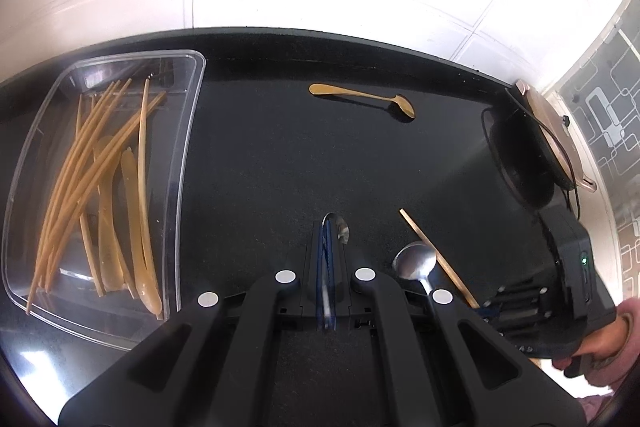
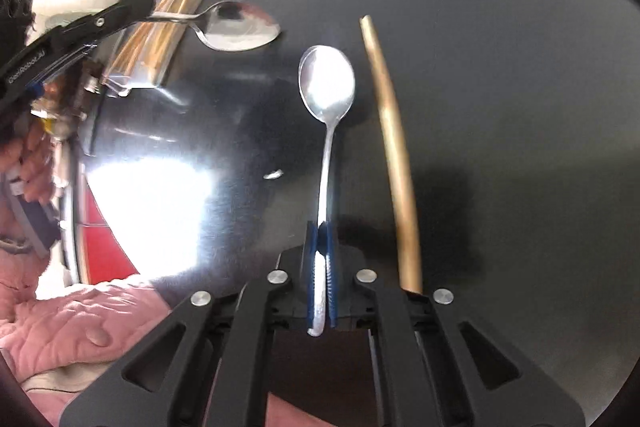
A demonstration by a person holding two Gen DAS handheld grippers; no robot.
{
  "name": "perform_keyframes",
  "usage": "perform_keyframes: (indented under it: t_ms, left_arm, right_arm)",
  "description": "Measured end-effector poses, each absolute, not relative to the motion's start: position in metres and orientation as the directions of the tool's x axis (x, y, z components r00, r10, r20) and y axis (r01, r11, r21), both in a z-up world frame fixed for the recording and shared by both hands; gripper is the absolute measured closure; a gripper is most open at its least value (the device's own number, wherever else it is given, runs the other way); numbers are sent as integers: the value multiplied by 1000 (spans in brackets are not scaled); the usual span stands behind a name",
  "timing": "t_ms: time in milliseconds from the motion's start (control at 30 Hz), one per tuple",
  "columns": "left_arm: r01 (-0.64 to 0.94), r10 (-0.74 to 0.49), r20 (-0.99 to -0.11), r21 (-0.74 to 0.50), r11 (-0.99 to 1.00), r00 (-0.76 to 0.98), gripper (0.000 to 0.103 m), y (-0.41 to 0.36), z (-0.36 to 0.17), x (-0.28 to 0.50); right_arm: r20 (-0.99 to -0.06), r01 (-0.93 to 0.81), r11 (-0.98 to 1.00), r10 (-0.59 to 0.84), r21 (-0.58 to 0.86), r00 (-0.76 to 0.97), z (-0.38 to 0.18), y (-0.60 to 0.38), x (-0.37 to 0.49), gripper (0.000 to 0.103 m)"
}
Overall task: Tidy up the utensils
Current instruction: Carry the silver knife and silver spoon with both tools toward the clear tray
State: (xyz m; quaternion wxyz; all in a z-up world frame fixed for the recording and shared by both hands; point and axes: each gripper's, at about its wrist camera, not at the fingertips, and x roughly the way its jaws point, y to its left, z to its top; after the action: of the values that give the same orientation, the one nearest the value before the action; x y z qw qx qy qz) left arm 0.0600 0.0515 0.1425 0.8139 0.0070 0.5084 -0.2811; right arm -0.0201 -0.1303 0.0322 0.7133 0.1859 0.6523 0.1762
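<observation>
At left of frame, clear tray (image 1: pixel 188 131) with wooden utensils. At lower centre, left gripper (image 1: pixel 329 239) clamped on a steel spoon (image 2: pixel 240 27); right gripper (image 2: pixel 323 239) pinching another steel spoon (image 2: pixel 328 83) by the handle. Probably light, stiff, slippery; best held mid-handle.

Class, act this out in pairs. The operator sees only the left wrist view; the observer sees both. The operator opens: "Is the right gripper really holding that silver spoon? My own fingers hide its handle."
Observer: Yes. The right gripper is shut on the handle of the spoon, bowl pointing ahead.
Operator: What is in my own gripper? I see it only edge-on.
Observer: A second spoon, also silver. The left gripper is shut on its handle.
Operator: Does the gold stick touch the right one's spoon?
Observer: No. The stick lies beside it with a gap between them.
</observation>
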Motion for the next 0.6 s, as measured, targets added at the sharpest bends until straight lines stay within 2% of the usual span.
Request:
perform_keyframes:
  t_ms: [200, 467, 600]
  left_arm:
    - [472, -457, -827, -276, 837, 327, 103, 52, 142, 60]
    - [473, -500, -797, -315, 823, 340, 103, 53, 156, 66]
    - [482, -507, -786, -311, 819, 354, 103, 53, 163, 66]
  right_arm:
    - [-795, 103, 792, 583, 602, 168, 30, -136, -22, 100]
    - [-751, 116, 754, 603, 647, 271, 56, -151, -16, 101]
    - [-696, 164, 684, 650, 711, 306, 54, -162, -21, 101]
